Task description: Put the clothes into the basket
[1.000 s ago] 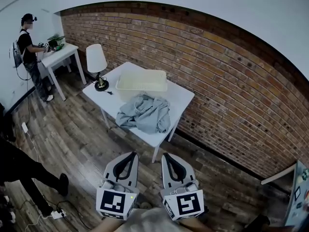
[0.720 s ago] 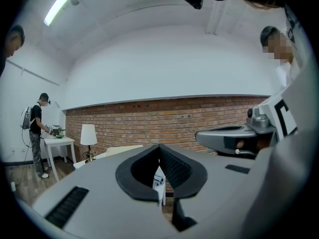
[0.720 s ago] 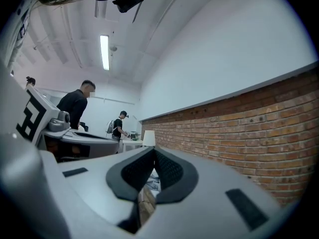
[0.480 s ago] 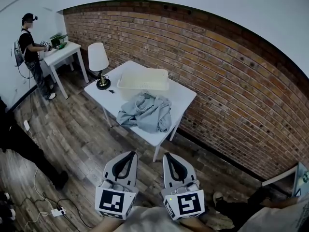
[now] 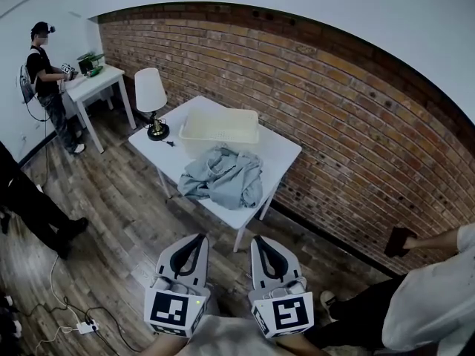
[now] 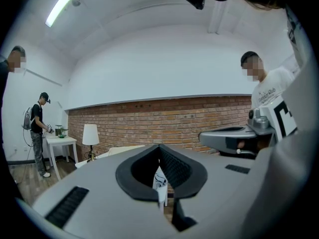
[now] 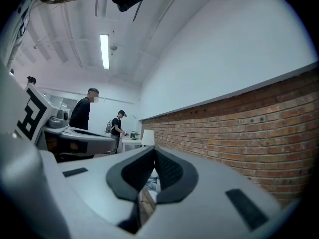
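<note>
A heap of grey-blue clothes [image 5: 220,176] lies on a white table [image 5: 280,151], spilling toward its front edge. Behind the heap stands an empty cream plastic basket [image 5: 219,126]. My left gripper [image 5: 196,240] and right gripper [image 5: 259,242] hover side by side low in the head view, well short of the table, over the wooden floor. Both point level toward the table, both are shut and nothing is between their jaws. The left gripper view shows its tips [image 6: 159,147] meeting, with the table edge far behind. The right gripper view shows its closed tips [image 7: 154,150] too.
A white-shaded lamp [image 5: 151,97] stands on the table's left corner. A person [image 5: 42,73] works at a second white table [image 5: 93,82] at the far left. Another person [image 5: 26,202] walks at the left, a third [image 5: 415,295] stands at the right. A brick wall [image 5: 349,124] backs the table; a power strip [image 5: 80,329] lies on the floor.
Both grippers have stayed where they were. The person at the left has stepped further left. A person in white has come into view at the right, arm stretched out.
</note>
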A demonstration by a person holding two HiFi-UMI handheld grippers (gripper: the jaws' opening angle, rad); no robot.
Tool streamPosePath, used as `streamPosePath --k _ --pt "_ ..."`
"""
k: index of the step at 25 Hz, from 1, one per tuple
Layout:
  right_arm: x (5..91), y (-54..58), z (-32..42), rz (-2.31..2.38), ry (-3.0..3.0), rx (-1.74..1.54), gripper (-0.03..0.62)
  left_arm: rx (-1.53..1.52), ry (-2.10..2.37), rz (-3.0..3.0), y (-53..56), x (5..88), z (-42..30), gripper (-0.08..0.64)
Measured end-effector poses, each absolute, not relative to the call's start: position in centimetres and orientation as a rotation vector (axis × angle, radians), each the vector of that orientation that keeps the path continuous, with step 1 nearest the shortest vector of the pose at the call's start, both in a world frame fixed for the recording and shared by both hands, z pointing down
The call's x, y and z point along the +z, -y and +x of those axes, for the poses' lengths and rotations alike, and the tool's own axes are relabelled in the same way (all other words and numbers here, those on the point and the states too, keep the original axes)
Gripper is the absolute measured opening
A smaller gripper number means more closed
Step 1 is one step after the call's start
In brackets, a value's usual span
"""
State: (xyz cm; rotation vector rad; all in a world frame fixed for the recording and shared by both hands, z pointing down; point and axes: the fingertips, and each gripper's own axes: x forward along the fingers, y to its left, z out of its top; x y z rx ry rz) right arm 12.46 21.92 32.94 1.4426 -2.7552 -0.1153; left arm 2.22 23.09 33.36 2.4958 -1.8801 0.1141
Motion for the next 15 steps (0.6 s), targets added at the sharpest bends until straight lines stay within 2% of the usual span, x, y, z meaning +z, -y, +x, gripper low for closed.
streamPosePath --k 15 --pt "33.6 -16.2 12.8 1.500 2.704 -0.125 0.006 0.099 1.852 2.519 -17.0 34.1 1.1 0.009"
